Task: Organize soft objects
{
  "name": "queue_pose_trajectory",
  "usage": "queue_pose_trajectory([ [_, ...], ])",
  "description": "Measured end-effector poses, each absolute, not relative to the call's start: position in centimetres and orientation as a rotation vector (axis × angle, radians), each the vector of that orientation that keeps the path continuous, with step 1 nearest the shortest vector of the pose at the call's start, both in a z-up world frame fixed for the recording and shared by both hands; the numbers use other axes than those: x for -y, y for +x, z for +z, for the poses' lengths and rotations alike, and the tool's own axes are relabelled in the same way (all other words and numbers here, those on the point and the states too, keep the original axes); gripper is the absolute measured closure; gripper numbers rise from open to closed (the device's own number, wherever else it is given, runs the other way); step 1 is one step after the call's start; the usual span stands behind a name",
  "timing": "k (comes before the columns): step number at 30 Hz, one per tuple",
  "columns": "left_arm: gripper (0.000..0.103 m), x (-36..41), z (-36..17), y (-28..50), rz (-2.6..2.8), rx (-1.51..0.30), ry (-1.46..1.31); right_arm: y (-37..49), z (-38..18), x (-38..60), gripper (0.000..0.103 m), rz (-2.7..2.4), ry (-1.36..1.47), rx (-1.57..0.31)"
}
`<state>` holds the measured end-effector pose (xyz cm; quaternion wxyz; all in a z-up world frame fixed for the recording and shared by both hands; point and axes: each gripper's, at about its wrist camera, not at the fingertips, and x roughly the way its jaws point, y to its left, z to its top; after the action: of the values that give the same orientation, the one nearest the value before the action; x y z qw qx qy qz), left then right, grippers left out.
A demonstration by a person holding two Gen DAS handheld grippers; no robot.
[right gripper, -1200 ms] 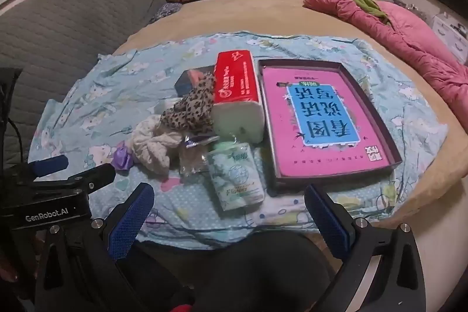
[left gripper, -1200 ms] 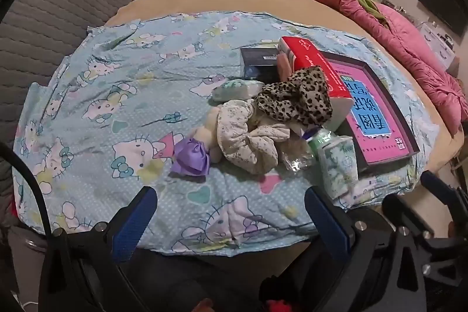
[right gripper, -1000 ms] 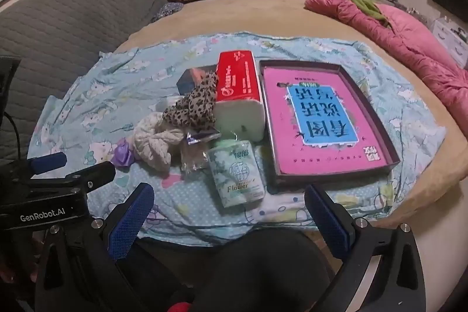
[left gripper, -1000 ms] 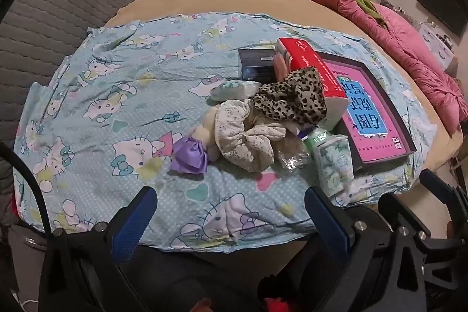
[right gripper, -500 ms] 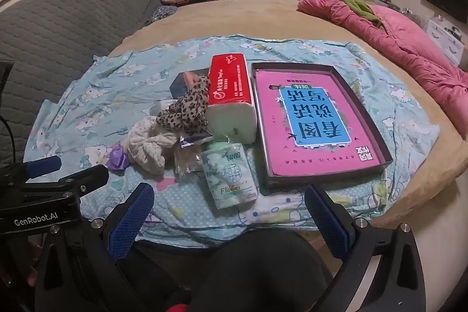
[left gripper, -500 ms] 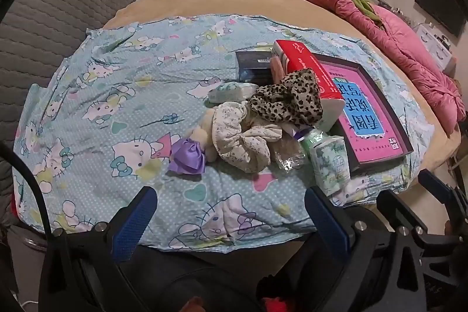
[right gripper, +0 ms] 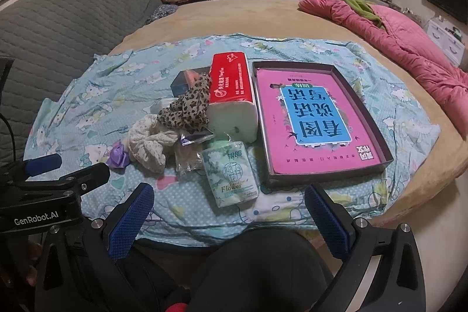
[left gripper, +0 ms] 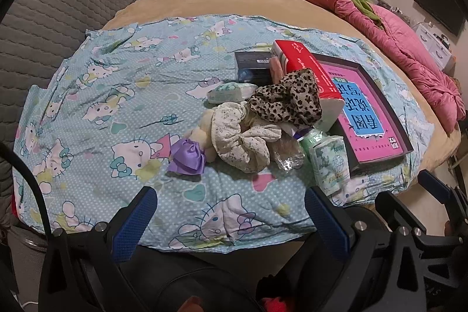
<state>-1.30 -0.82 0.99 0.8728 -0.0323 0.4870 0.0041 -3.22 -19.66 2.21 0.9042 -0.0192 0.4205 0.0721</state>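
Scrunchies lie heaped mid-sheet (left gripper: 122,95): a leopard scrunchie (left gripper: 288,101) leans on the red tissue pack (right gripper: 231,84), a cream scrunchie (left gripper: 239,142) sits just below it, and a purple bow (left gripper: 187,157) touches the cream one's left side. A green tissue pack (right gripper: 231,174) lies beside the pink box (right gripper: 318,119). Both grippers hover at the near edge of the bed, well short of the heap. The left gripper (left gripper: 231,221) and right gripper (right gripper: 228,218) have jaws spread wide, holding nothing.
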Motion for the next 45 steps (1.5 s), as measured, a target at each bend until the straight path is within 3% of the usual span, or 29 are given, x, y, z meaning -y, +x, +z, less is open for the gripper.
queue_pose_trajectory([
  [30, 0.001, 0.3, 0.4, -1.2, 0.001, -1.027, -0.084, -3.2, 1.9, 19.6, 0.000, 0.148, -0.042, -0.884],
  [45, 0.001, -4.4, -2.6, 0.4, 0.041, -1.069, -0.164, 0.0, -0.6, 18.5, 0.000, 0.179, -0.119, -0.990],
])
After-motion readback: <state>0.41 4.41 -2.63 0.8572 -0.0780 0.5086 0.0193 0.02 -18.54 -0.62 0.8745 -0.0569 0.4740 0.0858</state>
